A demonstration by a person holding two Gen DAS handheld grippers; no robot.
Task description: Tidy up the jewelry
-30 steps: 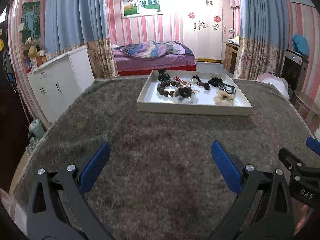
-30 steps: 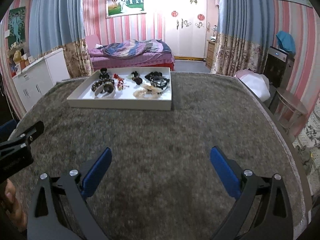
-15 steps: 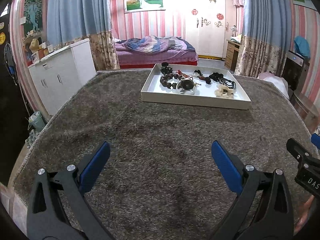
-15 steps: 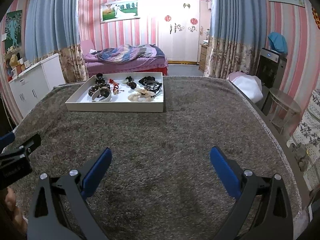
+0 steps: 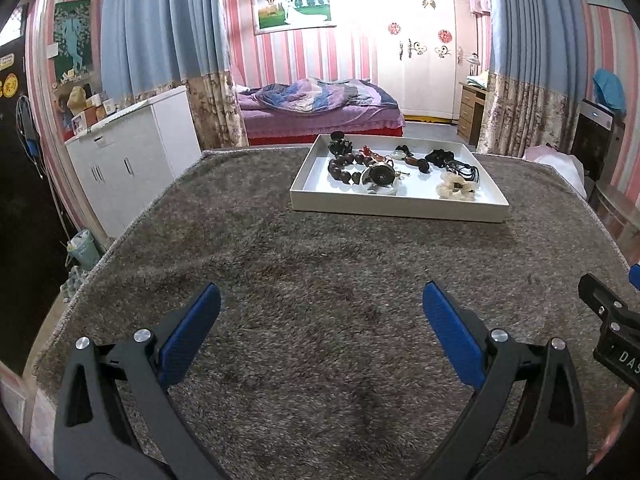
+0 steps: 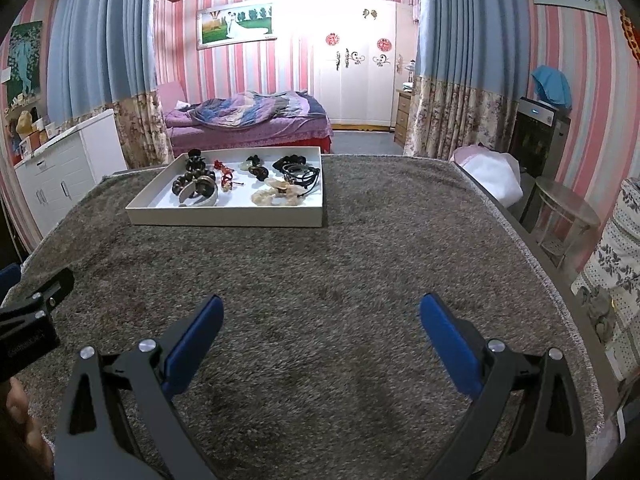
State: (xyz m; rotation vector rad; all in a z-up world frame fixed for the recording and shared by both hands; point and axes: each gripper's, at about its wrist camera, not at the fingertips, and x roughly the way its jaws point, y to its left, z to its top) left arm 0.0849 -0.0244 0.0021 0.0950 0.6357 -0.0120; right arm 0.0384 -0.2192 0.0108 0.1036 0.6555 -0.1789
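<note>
A white tray [image 5: 396, 209] sits at the far side of a grey carpeted table, also seen in the right wrist view as the tray [image 6: 224, 217]. It holds several pieces of jewelry: a dark bead bracelet [image 5: 340, 168], a cream flower piece [image 5: 456, 190], black cords [image 6: 298, 170] and a red trinket [image 6: 224, 168]. My left gripper [image 5: 320, 312] hovers open over bare carpet, well short of the tray. My right gripper [image 6: 320, 320] is open too, equally far back, with nothing between its fingers.
The grey carpeted table [image 5: 320, 264] ends at a left edge near a white cabinet [image 5: 128, 152]. A small round side table [image 6: 568, 208] stands past the right edge. A bed [image 6: 248, 120] lies behind the tray. A hand [image 6: 20, 420] shows at lower left.
Both grippers have drawn back and lifted, so the tray looks smaller and farther. Jaws stayed open throughout.
</note>
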